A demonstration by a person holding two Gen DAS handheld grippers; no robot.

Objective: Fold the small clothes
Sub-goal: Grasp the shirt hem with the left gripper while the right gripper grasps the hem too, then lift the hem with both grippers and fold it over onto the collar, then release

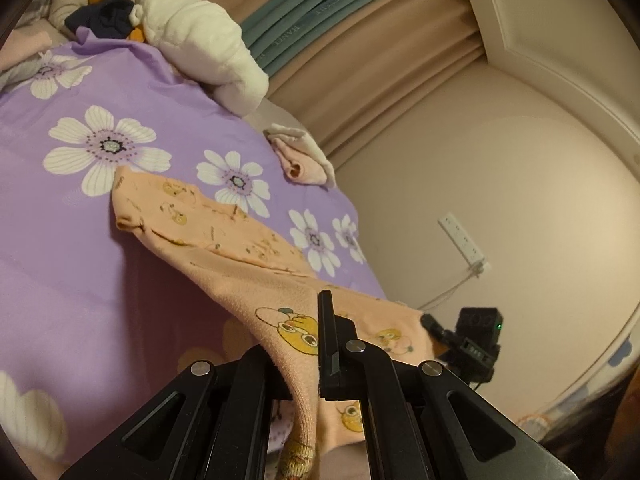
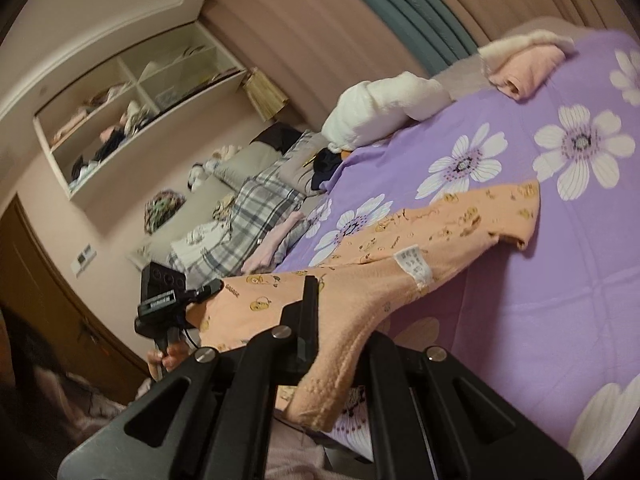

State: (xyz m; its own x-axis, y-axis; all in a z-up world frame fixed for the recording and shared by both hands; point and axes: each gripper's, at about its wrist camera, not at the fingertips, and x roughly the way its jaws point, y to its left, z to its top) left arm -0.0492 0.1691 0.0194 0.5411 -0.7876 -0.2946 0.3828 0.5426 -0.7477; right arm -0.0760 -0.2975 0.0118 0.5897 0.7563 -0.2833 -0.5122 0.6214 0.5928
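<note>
A small orange garment (image 1: 224,240) printed with yellow cartoon figures hangs stretched between both grippers, its far end resting on the purple flowered bedsheet (image 1: 60,248). My left gripper (image 1: 308,364) is shut on one near corner of it. My right gripper (image 2: 324,344) is shut on the other near corner; the garment (image 2: 400,264) shows a white care label (image 2: 414,266) there. The right gripper also shows in the left wrist view (image 1: 476,344) at the garment's right edge, and the left gripper shows in the right wrist view (image 2: 168,300).
A folded pink and white garment (image 1: 304,156) lies near the bed's far edge. A white plush bundle (image 1: 200,36) and dark clothes (image 1: 104,16) lie at the head. Plaid bedding (image 2: 248,216), a wall shelf (image 2: 132,108) and curtains (image 1: 380,64) stand beyond.
</note>
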